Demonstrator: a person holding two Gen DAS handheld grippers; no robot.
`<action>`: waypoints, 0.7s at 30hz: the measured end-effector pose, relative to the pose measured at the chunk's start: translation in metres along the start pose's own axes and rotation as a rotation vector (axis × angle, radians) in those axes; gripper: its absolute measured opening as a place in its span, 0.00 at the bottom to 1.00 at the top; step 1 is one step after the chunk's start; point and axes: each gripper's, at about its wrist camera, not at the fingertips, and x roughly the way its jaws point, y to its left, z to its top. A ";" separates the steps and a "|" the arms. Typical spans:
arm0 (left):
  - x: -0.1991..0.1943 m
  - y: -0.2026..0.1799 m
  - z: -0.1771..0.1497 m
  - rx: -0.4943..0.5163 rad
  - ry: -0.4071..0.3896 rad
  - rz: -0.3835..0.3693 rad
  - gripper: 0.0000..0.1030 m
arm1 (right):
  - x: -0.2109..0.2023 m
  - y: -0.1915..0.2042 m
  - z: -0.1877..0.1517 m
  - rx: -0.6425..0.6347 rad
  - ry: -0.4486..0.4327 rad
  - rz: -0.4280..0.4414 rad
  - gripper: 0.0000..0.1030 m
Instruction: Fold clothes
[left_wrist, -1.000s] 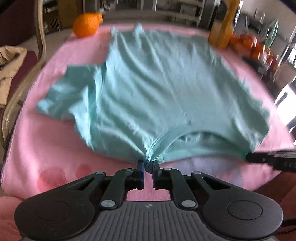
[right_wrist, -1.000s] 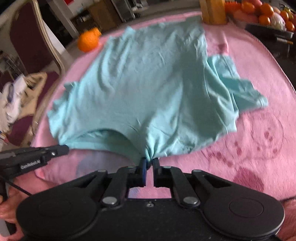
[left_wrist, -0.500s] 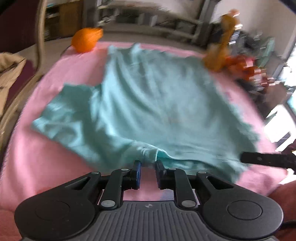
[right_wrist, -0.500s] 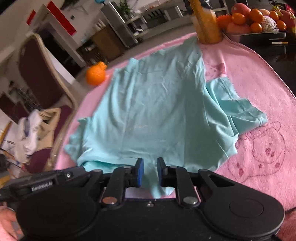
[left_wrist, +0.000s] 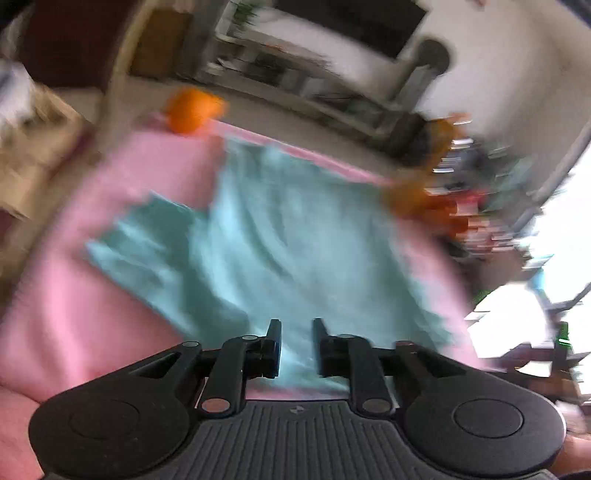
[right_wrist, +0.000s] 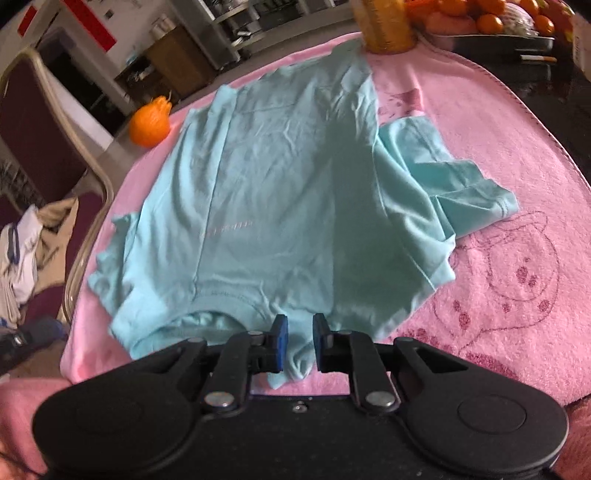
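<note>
A light teal T-shirt (right_wrist: 280, 192) lies spread flat on a pink towel (right_wrist: 517, 177), collar at the near edge, sleeves out to both sides. It also shows in the blurred left wrist view (left_wrist: 295, 251). My right gripper (right_wrist: 297, 325) is open and empty, raised just over the collar (right_wrist: 221, 306). My left gripper (left_wrist: 295, 326) is open and empty, lifted above the shirt's near edge. The jaws of both stand apart with nothing between them.
An orange pumpkin-like ball (right_wrist: 149, 123) sits at the towel's far left corner. A yellow bottle (right_wrist: 384, 26) and a tray of oranges (right_wrist: 495, 22) stand at the far right. A chair with piled clothes (right_wrist: 26, 251) stands left of the table.
Both grippers let go of the shirt's collar edge and opened, then lifted up and back. The shirt dropped flat onto the towel. The left view is now blurred by motion.
</note>
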 end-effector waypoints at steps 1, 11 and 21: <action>0.010 0.000 0.007 0.013 0.022 0.108 0.19 | 0.001 0.000 0.001 0.002 0.000 0.003 0.15; 0.084 0.060 0.011 -0.324 0.223 0.146 0.23 | 0.000 -0.009 0.005 0.054 -0.022 -0.015 0.16; 0.083 0.043 0.010 -0.170 0.124 0.350 0.00 | 0.014 -0.009 0.004 0.045 0.017 -0.085 0.16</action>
